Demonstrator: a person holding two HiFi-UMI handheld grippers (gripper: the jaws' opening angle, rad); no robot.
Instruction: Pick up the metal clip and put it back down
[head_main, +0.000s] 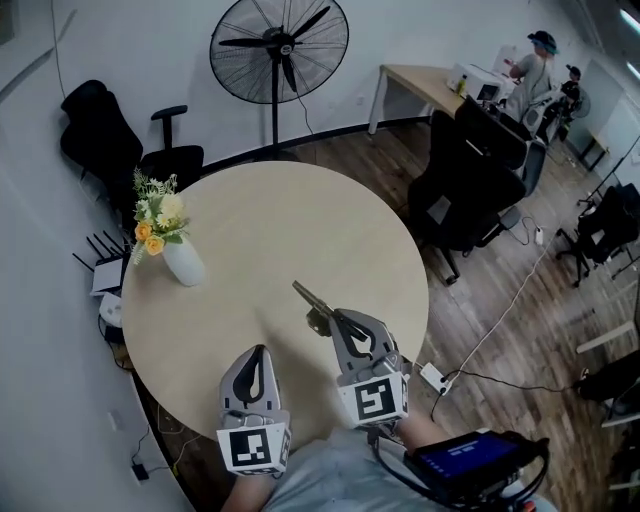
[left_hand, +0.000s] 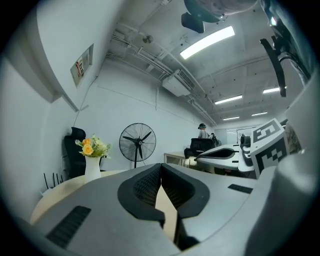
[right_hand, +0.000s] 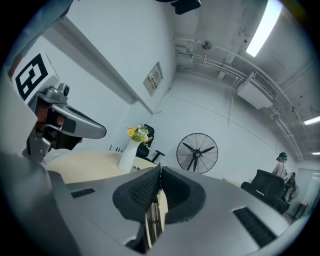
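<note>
The metal clip (head_main: 312, 303) is a thin brass-coloured strip sticking out to the upper left from my right gripper (head_main: 334, 316), which is shut on its near end. In the right gripper view a sliver of the clip (right_hand: 154, 220) shows between the closed pads. Whether the clip touches the round beige table (head_main: 260, 230) I cannot tell. My left gripper (head_main: 258, 354) hovers over the table's near edge, left of the right one. Its jaws are shut with nothing between them, and its fingertips (left_hand: 150, 176) meet at the middle of the left gripper view.
A white vase of flowers (head_main: 170, 243) stands at the table's left side. A standing fan (head_main: 279, 45) and a black chair (head_main: 120, 140) are behind the table. More office chairs (head_main: 470, 175) and a desk with people are at the right. A cable and power strip (head_main: 432, 377) lie on the floor.
</note>
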